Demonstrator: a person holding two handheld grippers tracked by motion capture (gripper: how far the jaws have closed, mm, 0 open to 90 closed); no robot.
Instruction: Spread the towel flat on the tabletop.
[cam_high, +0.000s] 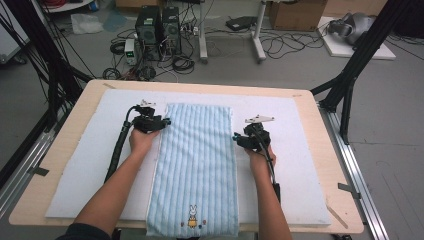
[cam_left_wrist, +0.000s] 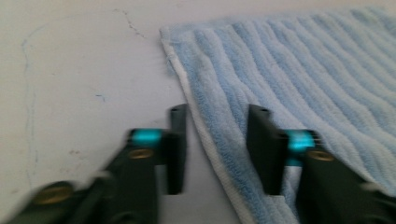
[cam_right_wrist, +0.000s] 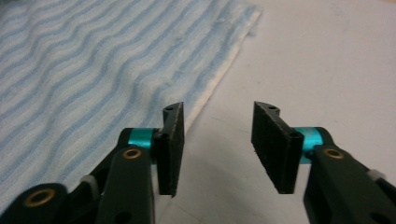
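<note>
A light blue striped towel (cam_high: 195, 160) lies flat and lengthwise on a white mat, a small rabbit picture (cam_high: 192, 218) at its near end. My left gripper (cam_high: 167, 121) rests at the towel's left edge near the far corner. In the left gripper view its jaws (cam_left_wrist: 217, 114) stand open astride the white hem of the towel (cam_left_wrist: 303, 70), pads not pressing. My right gripper (cam_high: 235, 138) is at the towel's right edge. In the right gripper view it (cam_right_wrist: 219, 109) is open, one jaw over the hem of the towel (cam_right_wrist: 93, 70), bare mat between the pads.
The white mat (cam_high: 300, 165) covers most of a wooden table (cam_high: 65, 150). The towel's near end hangs over the front edge. Black frame posts (cam_high: 350, 75) stand at both sides. Computer towers (cam_high: 157, 30) and cables lie on the floor beyond.
</note>
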